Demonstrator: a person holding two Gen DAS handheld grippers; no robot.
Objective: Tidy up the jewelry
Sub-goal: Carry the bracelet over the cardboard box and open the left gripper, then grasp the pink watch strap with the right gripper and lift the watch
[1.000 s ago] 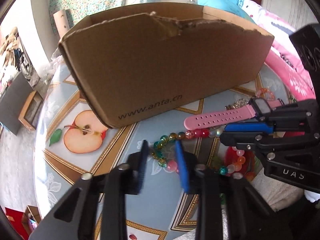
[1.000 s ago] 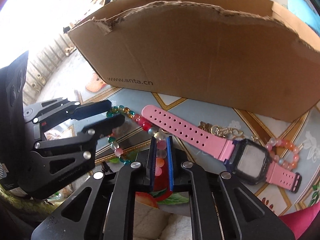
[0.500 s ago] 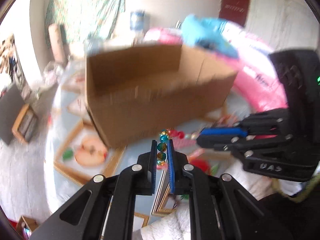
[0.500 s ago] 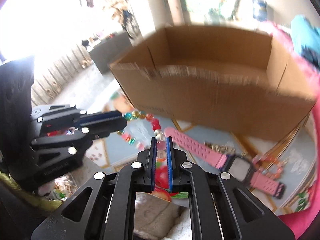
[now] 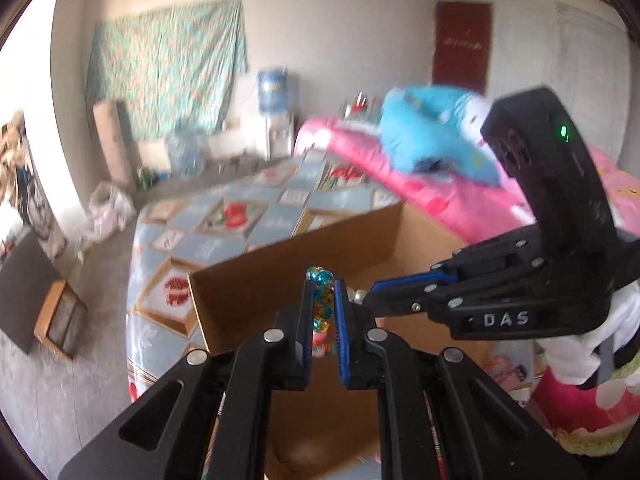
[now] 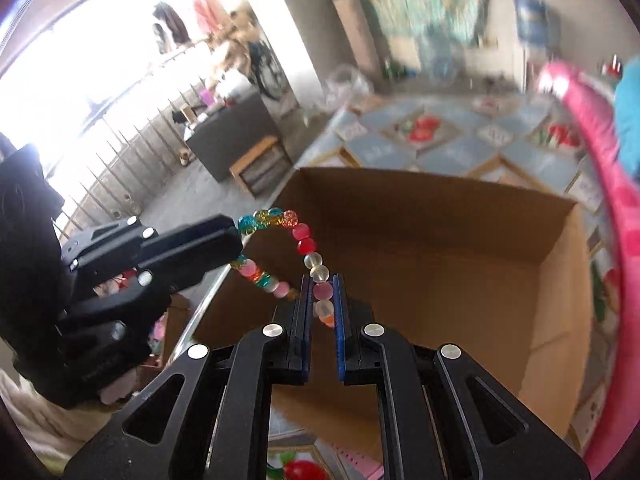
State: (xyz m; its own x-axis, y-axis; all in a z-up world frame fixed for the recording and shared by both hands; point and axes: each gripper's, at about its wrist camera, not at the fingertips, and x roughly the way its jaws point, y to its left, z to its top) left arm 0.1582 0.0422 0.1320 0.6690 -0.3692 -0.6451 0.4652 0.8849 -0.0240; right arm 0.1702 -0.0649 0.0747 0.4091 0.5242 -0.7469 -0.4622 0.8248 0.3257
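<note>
A bracelet of coloured glass beads point(image 6: 298, 236) hangs stretched between my two grippers, above the open cardboard box point(image 6: 440, 264). My left gripper point(image 5: 322, 304) is shut on its blue and yellow beads point(image 5: 320, 278). My right gripper point(image 6: 322, 296) is shut on its pink and clear beads; in the left wrist view it point(image 5: 370, 298) comes in from the right. In the right wrist view the left gripper point(image 6: 236, 240) comes in from the left. The box point(image 5: 280, 280) is open-topped and its inside looks bare.
The box stands on a table with a blue fruit-patterned cloth point(image 5: 240, 216). A pink quilt point(image 5: 440, 196) with a blue bundle lies to the right. A pink strap end point(image 6: 356, 464) shows on the table below the right gripper. A dark cabinet point(image 6: 236, 148) stands on the floor at left.
Both grippers have lifted the bead bracelet off the table and carried it up over the open box. The left gripper closed on it a second ago.
</note>
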